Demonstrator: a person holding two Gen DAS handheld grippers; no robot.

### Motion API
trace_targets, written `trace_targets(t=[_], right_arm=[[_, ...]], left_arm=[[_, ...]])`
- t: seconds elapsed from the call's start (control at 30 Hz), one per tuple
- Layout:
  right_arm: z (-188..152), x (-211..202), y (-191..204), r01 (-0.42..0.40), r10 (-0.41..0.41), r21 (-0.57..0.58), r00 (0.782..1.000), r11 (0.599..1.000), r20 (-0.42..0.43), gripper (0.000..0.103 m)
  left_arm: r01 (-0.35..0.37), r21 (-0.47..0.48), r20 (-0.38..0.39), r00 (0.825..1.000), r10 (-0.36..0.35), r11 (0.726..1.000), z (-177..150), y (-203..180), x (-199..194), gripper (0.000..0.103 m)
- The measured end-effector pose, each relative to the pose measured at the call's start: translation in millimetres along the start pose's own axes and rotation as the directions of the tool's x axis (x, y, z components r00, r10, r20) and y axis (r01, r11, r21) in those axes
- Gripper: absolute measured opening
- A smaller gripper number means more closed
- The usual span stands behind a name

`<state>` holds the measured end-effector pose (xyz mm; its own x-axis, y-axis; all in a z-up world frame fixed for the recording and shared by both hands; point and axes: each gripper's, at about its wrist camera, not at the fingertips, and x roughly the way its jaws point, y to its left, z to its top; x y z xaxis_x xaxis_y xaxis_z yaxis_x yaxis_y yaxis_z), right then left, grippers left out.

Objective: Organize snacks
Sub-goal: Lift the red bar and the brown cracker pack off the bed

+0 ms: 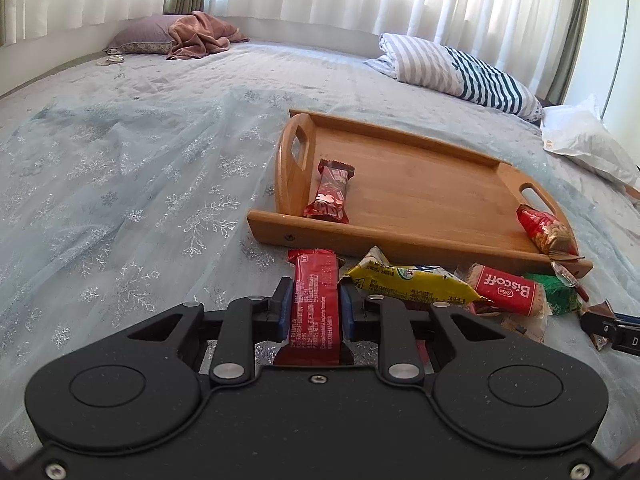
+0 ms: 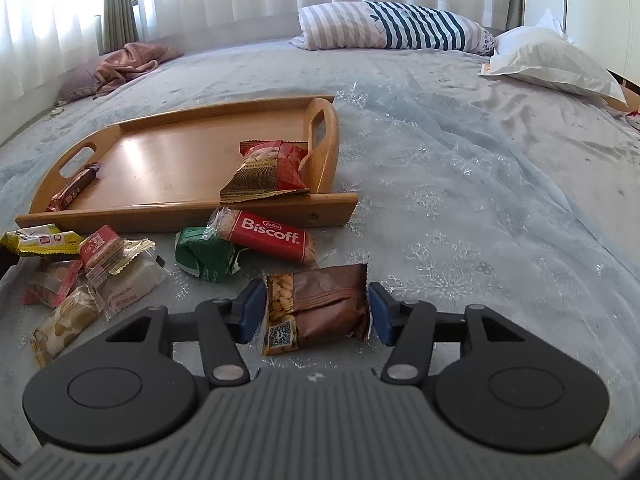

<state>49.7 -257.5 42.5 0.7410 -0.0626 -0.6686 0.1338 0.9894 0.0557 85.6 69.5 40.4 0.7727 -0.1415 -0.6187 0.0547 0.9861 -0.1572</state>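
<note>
A wooden tray (image 1: 420, 196) lies on the bed and also shows in the right wrist view (image 2: 168, 168). It holds a red chocolate bar (image 1: 330, 192) at one end and a red peanut packet (image 2: 268, 172) at the other. My left gripper (image 1: 316, 304) is shut on a red snack bar (image 1: 316, 308), just in front of the tray. My right gripper (image 2: 316, 312) has a brown peanut packet (image 2: 316, 308) between its jaws; the pads sit at the packet's two sides. A Biscoff packet (image 2: 272, 236), a green packet (image 2: 208, 256) and a yellow packet (image 1: 408, 284) lie loose on the bed.
Several more small packets (image 2: 92, 280) lie at the left in the right wrist view. A striped pillow (image 2: 384, 26), a white pillow (image 2: 552, 60) and a pink blanket on a purple pillow (image 1: 192, 34) lie at the far side of the bed. Curtains hang behind.
</note>
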Motion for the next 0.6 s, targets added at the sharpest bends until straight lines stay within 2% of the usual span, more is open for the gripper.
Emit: trace_targets(t=[0.07, 0.2, 0.23, 0.27, 0.33, 0.37, 0.47, 0.6], right_arm=[[-0.6, 1.5, 2.4, 0.004, -0.004, -0.006, 1.0, 1.0, -0.006, 0.078], [-3.2, 4.2, 5.6, 0.01, -0.01, -0.022, 1.0, 1.0, -0.007, 0.08], [-3.7, 4.5, 6.2, 0.013, -0.013, -0.028, 1.0, 1.0, -0.005, 0.077], [-4.9, 4.6, 7.2, 0.02, -0.02, -0.035, 1.0, 0.999, -0.003, 0.069], [-6.8, 3.7, 8.7, 0.022, -0.022, -0.042, 1.0, 0.999, 0.005, 0.066], [-7.6, 3.2, 9.4, 0.023, -0.022, -0.043, 1.0, 0.999, 0.008, 0.065], [-6.6, 2.0, 9.6, 0.021, -0.021, -0.041, 1.0, 0.999, 0.008, 0.064], [-5.1, 1.9, 8.6, 0.019, -0.019, -0.034, 1.0, 0.999, 0.003, 0.064]], left_arm=[[0.005, -0.002, -0.002, 1.0, -0.005, 1.0, 0.4, 0.1, 1.0, 0.023], [0.011, -0.009, -0.006, 1.0, -0.011, 1.0, 0.2, 1.0, 2.3, 0.022], [0.01, -0.008, -0.004, 1.0, -0.01, 1.0, 0.2, 1.2, 2.3, 0.022], [0.01, -0.007, -0.003, 1.0, -0.01, 1.0, 0.5, 2.0, 2.4, 0.022], [0.014, -0.009, 0.001, 1.0, -0.014, 1.0, 0.8, 2.0, 2.1, 0.022], [0.014, -0.009, 0.003, 1.0, -0.014, 1.0, 0.8, 1.9, 1.9, 0.021], [0.017, 0.003, 0.01, 1.0, -0.017, 1.0, 0.4, 0.6, 2.1, 0.009], [0.018, 0.022, 0.009, 1.0, -0.018, 1.0, -2.1, -2.5, 2.3, 0.008]])
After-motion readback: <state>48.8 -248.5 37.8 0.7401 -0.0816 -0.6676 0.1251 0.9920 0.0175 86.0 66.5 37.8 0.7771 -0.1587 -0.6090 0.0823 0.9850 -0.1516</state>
